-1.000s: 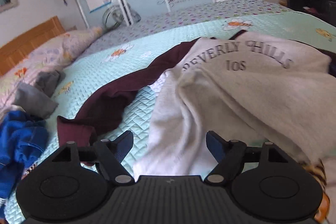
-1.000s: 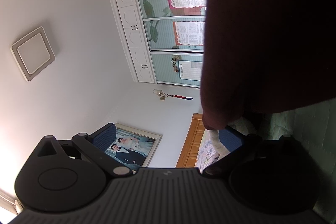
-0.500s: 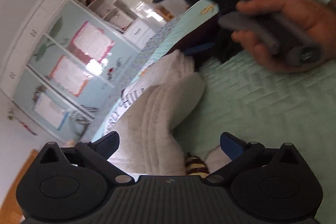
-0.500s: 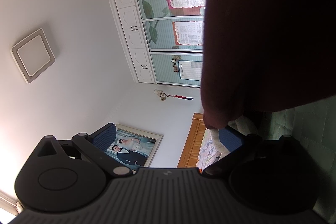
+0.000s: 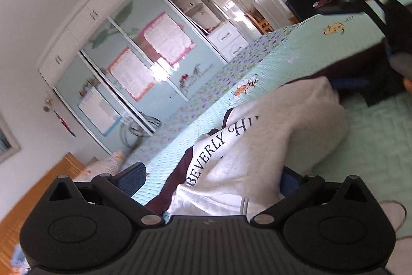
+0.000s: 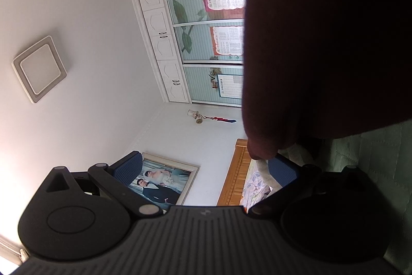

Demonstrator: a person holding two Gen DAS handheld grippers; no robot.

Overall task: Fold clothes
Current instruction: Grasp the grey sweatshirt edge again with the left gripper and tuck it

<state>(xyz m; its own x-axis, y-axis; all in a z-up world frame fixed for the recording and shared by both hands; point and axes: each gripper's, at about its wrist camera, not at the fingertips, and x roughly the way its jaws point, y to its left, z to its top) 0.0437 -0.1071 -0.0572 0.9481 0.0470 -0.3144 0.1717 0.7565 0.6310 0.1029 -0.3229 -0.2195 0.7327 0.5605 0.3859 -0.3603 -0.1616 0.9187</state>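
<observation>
Your left hand-held gripper (image 5: pixel 211 178) is spread wide, its jaws just opened, with the grey sweatshirt (image 5: pixel 270 143) lying on the bed (image 5: pixel 368 146) loose between them. Your right hand-held gripper (image 6: pixel 206 166) is spread too, maroon cloth (image 6: pixel 329 38) hanging just ahead, touching its right finger.

Left wrist view low over bed (image 5: pixel 373 153), right tilted ceilingward, both facing wardrobe (image 5: pixel 144 61).

Setting: a lived-in home bedroom. Evidence: a bed under a mint quilted bedspread (image 5: pixel 303 58) with a wooden headboard (image 6: pixel 238 172), a built-in wardrobe (image 6: pixel 206 43) with sliding doors (printed sheets stuck on them), a framed wedding portrait (image 6: pixel 161 183). A square ceiling lamp (image 6: pixel 38 68) overhead.
</observation>
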